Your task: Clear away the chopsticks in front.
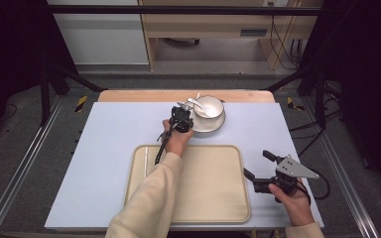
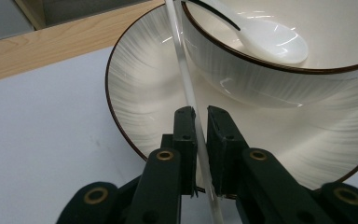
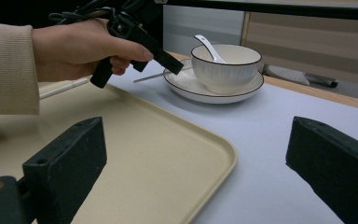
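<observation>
A white bowl (image 1: 211,105) with a white spoon (image 1: 194,102) in it stands on a ribbed plate (image 1: 209,125) at the back of the table. My left gripper (image 1: 182,110) is at the plate's left rim. In the left gripper view it (image 2: 201,113) is shut on a thin white chopstick (image 2: 185,77) that slants over the plate (image 2: 144,88) beside the bowl (image 2: 261,79). My right gripper (image 1: 258,164) hangs open over the mat just right of a beige tray (image 1: 213,188), nothing between its fingers. A second chopstick (image 1: 145,165) lies on the tray's left side.
The tray sits at the front middle of a pale blue mat (image 1: 104,148). A wooden table edge (image 1: 139,95) runs behind the plate. Metal frame rails (image 1: 20,168) flank the table. The person's cream sleeve (image 1: 149,198) crosses the tray's left half.
</observation>
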Demonstrator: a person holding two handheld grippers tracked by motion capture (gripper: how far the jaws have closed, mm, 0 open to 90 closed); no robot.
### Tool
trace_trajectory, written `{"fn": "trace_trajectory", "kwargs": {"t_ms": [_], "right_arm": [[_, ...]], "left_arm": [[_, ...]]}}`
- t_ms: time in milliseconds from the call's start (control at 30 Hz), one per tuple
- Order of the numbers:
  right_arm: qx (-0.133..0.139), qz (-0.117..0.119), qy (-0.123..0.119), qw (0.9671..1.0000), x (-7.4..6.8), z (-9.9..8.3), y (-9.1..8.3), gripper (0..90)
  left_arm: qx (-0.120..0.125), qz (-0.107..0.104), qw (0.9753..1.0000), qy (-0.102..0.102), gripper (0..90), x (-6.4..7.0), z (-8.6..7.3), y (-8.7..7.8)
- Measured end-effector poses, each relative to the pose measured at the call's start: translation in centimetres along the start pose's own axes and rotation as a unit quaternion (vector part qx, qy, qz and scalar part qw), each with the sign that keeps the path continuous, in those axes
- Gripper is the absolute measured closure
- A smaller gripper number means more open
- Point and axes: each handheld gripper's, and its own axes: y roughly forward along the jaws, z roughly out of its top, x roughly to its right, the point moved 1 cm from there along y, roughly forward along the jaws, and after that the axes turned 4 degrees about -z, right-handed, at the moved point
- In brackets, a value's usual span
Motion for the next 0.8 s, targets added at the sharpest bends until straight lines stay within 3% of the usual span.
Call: {"fn": "trace_trajectory", "kwargs": {"t_ms": [467,667,800], "right_arm": [[-0.002,0.001,0.000,1.0000,0.0,-0.1,0.0,5.3],[-0.003,0.002,-0.001,1.0000,0.0,-0.1,0.1,5.3],[-0.001,0.003,-0.001,1.0000,-0.1,0.0,0.1,5.3]], "left_arm": [[0.011,0.027,0.9995,-0.006,85.9,-0.6,0.0,-0.4],[0.014,0.038,0.9991,-0.012,86.0,-1.4,-0.3,-2.0],[0.026,0.049,0.9979,-0.035,86.0,-2.7,-1.2,-3.8]]}}
